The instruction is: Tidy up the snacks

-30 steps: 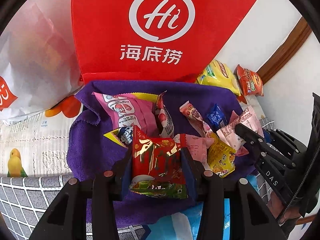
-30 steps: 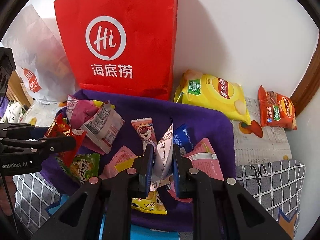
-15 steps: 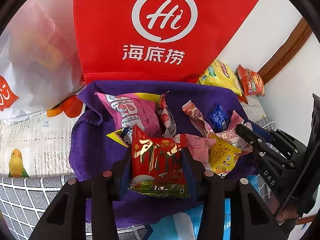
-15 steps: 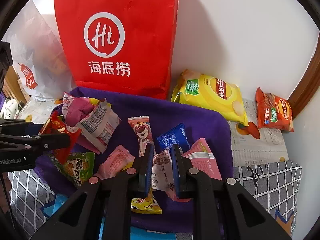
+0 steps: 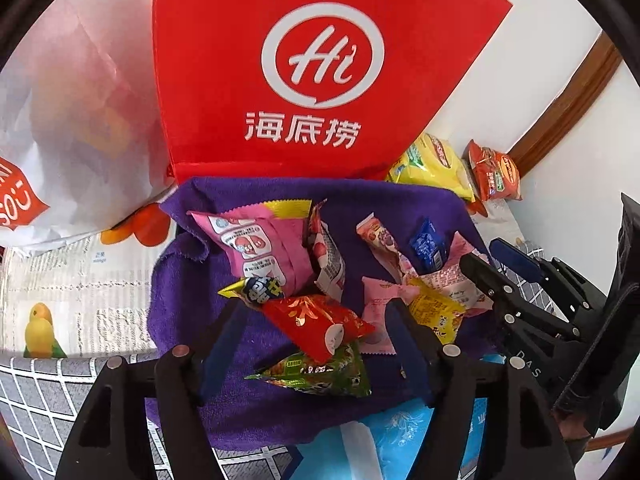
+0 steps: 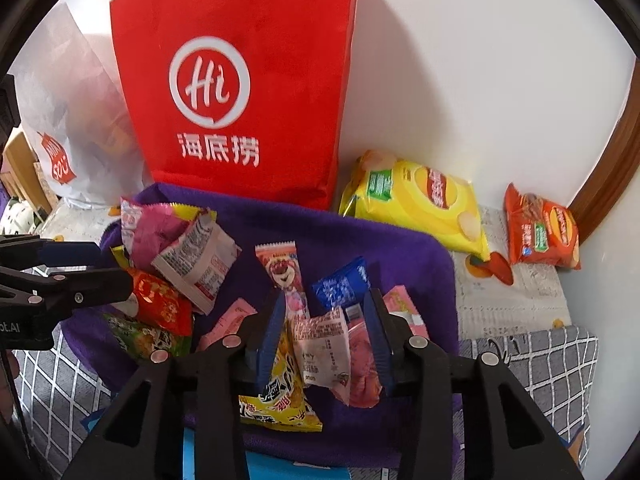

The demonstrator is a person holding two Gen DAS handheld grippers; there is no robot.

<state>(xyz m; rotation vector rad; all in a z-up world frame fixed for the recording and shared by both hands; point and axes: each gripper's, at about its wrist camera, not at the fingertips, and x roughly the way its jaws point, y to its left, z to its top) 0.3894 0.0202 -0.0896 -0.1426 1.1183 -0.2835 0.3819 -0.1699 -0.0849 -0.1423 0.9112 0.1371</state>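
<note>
Several small snack packets lie in a heap on a purple towel (image 5: 180,280). My left gripper (image 5: 316,332) hangs just over the heap with its jaws opening. A red foil packet (image 5: 320,322) lies tilted between its fingers, free of both pads, resting on a green packet (image 5: 316,372). My right gripper (image 6: 324,332) is over the right side of the heap, jaws opening too. A white-and-pink packet (image 6: 322,348) lies loose between its pads, on a yellow packet (image 6: 280,400). Each gripper shows in the other's view: right gripper (image 5: 492,264), left gripper (image 6: 92,268).
A tall red paper bag (image 6: 240,80) stands against the wall behind the towel. A white plastic bag (image 5: 60,120) sits to its left. A yellow chip bag (image 6: 416,200) and an orange bag (image 6: 540,232) lie at the right by the wall. A blue pack (image 5: 400,432) lies near the front.
Both grippers have opened. The red packet dropped from the left jaws and tipped over onto the green one. The white-and-pink packet fell from upright in the right jaws onto the heap.
</note>
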